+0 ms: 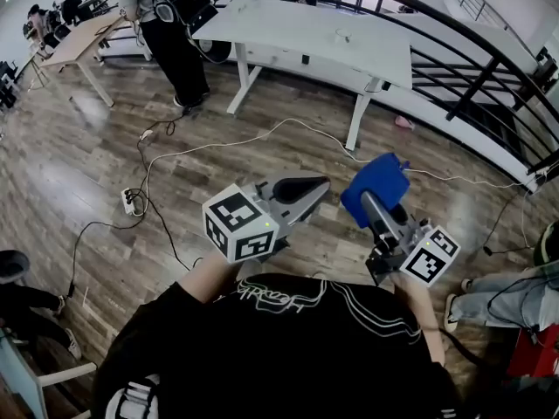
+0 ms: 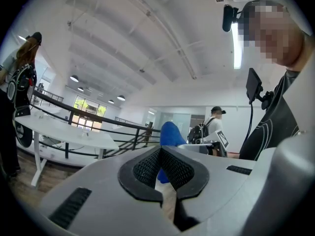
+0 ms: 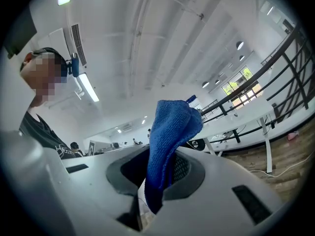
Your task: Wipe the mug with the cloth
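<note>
Right hand-held gripper (image 1: 374,209) clamps blue cloth (image 1: 376,182); white table (image 1: 323,37) stands beyond.

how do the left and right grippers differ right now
The right gripper is shut on a blue cloth, which sticks up past its jaws; the left gripper is shut on nothing. In the head view the left gripper angles rightward, the right gripper leftward. Both hang over the wood floor.
</note>
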`<move>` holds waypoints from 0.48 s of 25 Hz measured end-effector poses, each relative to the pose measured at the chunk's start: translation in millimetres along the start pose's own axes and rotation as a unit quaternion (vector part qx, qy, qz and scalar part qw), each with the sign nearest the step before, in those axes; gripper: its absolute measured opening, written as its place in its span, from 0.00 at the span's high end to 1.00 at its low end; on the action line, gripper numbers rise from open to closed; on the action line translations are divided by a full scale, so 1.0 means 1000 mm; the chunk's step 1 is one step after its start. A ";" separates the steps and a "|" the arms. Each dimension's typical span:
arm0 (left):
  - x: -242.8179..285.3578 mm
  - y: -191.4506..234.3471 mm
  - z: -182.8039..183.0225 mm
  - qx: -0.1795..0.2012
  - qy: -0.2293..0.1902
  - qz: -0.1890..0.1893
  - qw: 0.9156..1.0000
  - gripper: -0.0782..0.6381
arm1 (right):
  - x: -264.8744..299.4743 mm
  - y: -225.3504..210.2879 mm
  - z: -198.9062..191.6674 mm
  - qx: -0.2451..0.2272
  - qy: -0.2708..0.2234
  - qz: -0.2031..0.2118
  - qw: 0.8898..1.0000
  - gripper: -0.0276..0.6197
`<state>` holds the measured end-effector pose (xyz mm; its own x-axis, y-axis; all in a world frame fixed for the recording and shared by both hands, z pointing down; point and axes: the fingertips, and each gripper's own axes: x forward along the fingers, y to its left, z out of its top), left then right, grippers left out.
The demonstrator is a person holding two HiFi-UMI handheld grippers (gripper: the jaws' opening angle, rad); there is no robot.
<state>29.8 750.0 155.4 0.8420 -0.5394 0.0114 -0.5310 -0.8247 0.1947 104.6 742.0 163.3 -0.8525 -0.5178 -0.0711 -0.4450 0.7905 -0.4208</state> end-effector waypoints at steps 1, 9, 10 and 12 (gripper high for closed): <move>-0.003 0.002 0.000 0.001 0.000 0.000 1.000 0.88 | 0.003 0.002 -0.002 0.000 0.001 0.003 1.000 0.88; -0.011 0.025 -0.011 -0.018 0.006 0.012 1.000 0.88 | 0.023 -0.007 -0.024 -0.005 0.029 0.003 1.000 0.88; -0.008 0.032 -0.012 -0.020 0.008 0.015 1.000 0.88 | 0.027 -0.014 -0.024 -0.003 0.031 0.003 1.000 0.88; 0.002 0.049 -0.014 -0.022 0.018 0.020 0.999 0.88 | 0.037 -0.033 -0.023 0.004 0.033 0.004 0.999 0.88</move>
<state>7.0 711.4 179.1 0.8240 -0.5641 0.0543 -0.5595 -0.7946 0.2360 81.2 704.2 195.3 -0.8727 -0.4881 -0.0151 -0.4356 0.7920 -0.4277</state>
